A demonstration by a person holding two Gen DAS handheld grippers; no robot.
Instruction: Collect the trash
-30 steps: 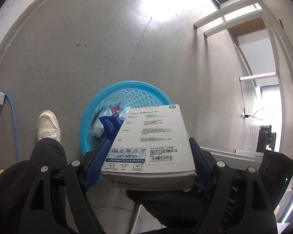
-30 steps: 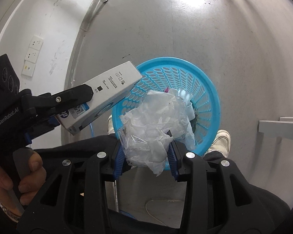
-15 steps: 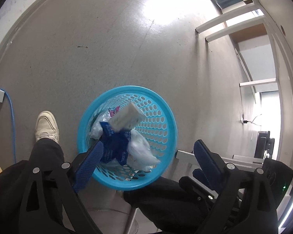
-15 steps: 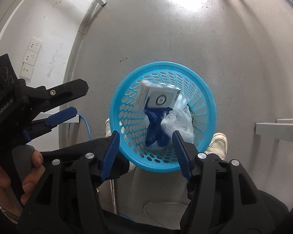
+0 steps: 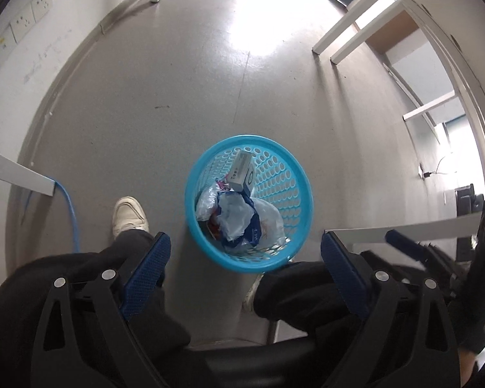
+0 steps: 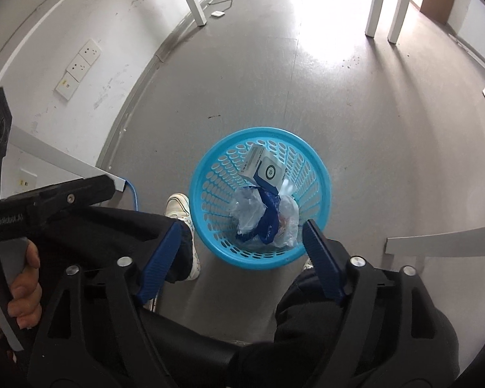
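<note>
You are holding both the left gripper (image 5: 244, 253) and right gripper (image 6: 242, 237), jaws opening and empty, above the blue basket (image 6: 210, 161) at frame centre, where the box (image 6: 264, 169) is lying.

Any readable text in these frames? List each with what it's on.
"GenRobot.AI": side of the left gripper, right wrist view.
White box in the blue basket: print too small to read.
Blue wrapper: white lettering, blurred.
Wall sockets: no legible marks.
</note>
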